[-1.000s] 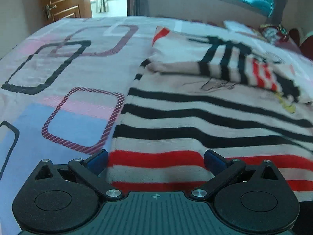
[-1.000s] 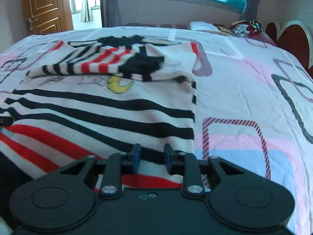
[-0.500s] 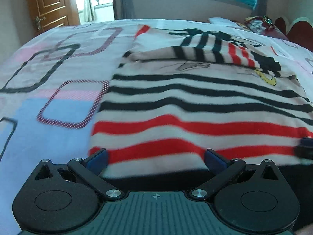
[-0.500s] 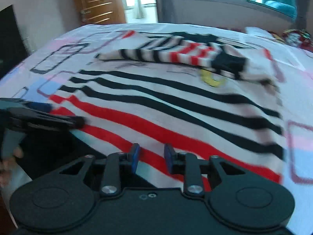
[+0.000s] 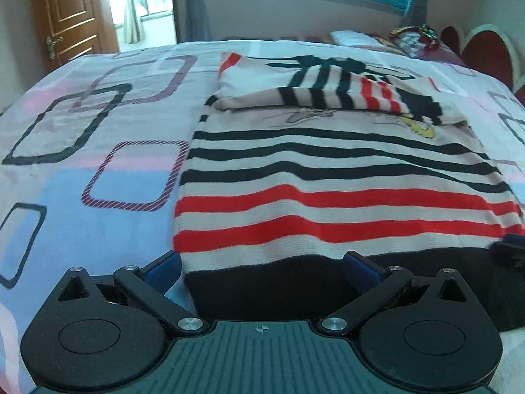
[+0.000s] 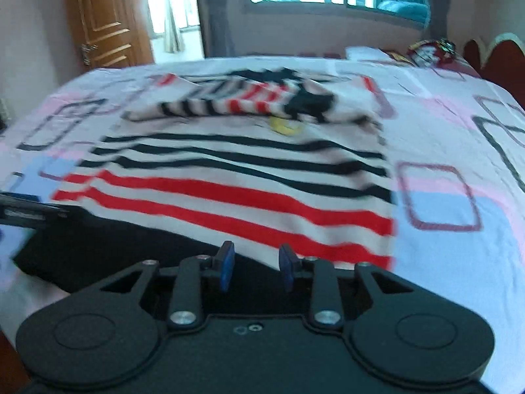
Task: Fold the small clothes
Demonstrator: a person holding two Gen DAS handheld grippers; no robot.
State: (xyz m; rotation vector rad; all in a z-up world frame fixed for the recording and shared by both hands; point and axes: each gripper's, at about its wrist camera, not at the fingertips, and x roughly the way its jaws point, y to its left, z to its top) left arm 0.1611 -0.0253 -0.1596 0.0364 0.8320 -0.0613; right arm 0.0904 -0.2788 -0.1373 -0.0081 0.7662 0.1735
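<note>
Lying flat on the bedsheet (image 5: 98,177), the striped sweater (image 5: 334,177) runs lengthwise away from both claws, sleeves folded over its far end, black hem nearest: the left gripper (image 5: 261,271) stands wide open with nothing pinched, over the hem's left corner. The right gripper (image 6: 255,267), jaws narrow but apart and just been opening, empty, sits over the hem nearer its right edge (each hand closest to its own corner). Left view is sharp and shows the sleeve fold cleanly; right view is blurred but shows the sweater's right edge.

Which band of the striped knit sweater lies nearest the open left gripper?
The solid black hem band of the striped knit sweater, lying between the left gripper's blue pads; the red stripes and thin black stripes lie farther away.
</note>
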